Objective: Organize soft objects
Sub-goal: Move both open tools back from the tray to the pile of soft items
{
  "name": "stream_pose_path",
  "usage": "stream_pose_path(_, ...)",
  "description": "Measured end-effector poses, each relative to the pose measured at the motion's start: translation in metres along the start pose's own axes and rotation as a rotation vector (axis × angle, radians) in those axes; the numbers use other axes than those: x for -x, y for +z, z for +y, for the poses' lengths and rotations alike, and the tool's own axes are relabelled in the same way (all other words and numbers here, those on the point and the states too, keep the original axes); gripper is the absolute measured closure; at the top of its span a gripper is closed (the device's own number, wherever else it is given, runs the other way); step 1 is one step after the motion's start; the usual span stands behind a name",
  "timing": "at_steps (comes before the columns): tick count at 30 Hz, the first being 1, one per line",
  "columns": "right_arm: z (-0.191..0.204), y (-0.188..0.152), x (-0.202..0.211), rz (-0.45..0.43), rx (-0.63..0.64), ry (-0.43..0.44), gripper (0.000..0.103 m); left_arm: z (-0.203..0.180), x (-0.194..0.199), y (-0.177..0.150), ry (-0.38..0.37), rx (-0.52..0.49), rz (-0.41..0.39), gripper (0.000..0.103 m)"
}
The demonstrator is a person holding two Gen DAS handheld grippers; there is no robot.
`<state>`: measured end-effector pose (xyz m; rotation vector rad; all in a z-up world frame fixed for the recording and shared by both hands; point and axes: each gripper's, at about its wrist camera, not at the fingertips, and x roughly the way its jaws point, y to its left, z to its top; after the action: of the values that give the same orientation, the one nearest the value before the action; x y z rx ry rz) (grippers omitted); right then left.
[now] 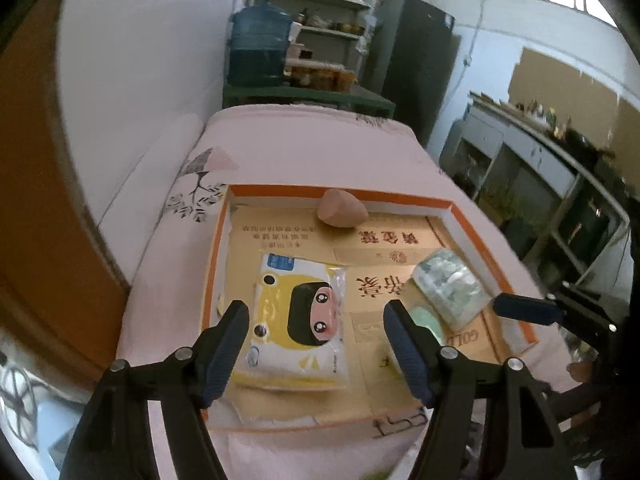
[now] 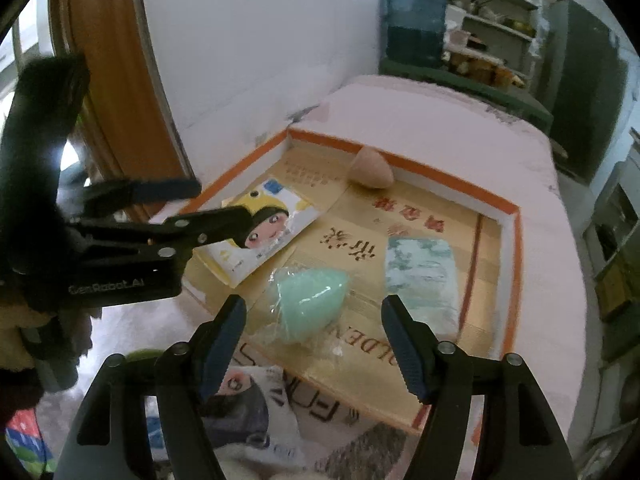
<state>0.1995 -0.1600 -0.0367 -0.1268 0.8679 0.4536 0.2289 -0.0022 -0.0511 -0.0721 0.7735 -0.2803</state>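
Note:
A shallow cardboard tray (image 1: 340,193) (image 2: 404,160) with an orange rim lies on the pink cloth. In it lie a yellow cartoon tissue pack (image 1: 298,322) (image 2: 264,232), a pale green tissue pack (image 1: 452,288) (image 2: 422,276), a tan egg-shaped sponge (image 1: 342,210) (image 2: 372,170) at the far wall, and a mint egg-shaped sponge (image 2: 308,300) in clear wrap. My left gripper (image 1: 316,346) hangs open above the yellow pack, holding nothing. My right gripper (image 2: 312,344) is open above the mint sponge, apart from it. The left gripper (image 2: 188,204) also shows from the side in the right wrist view.
A white bag or pack printed with a masked face (image 2: 240,408) lies in front of the tray. White wall and an orange door frame (image 2: 116,92) stand at left. Beyond the table's far end are a blue water jug (image 1: 258,46), shelves and a dark fridge (image 1: 416,64).

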Motion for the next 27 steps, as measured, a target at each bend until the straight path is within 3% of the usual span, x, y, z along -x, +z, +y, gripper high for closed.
stream_pose_path(4,0.000,-0.008,0.032,-0.051,-0.056,-0.016,0.031,-0.003,0.021,-0.006,0.034,-0.023,-0.077,0.034)
stream_pose_path(8,0.004,-0.024,0.067,-0.109,-0.115,-0.106,0.031,-0.004,0.041,-0.013,0.015,-0.008,-0.107,0.034)
stream_pose_path(14,0.023,-0.055,0.107,-0.162,-0.171,-0.148,0.031,-0.014,0.070,-0.026,0.006,-0.020,-0.153,0.034)
stream_pose_path(27,0.056,-0.090,0.143,-0.213,-0.189,-0.192,0.031,-0.027,0.132,-0.055,0.010,0.003,-0.202,0.037)
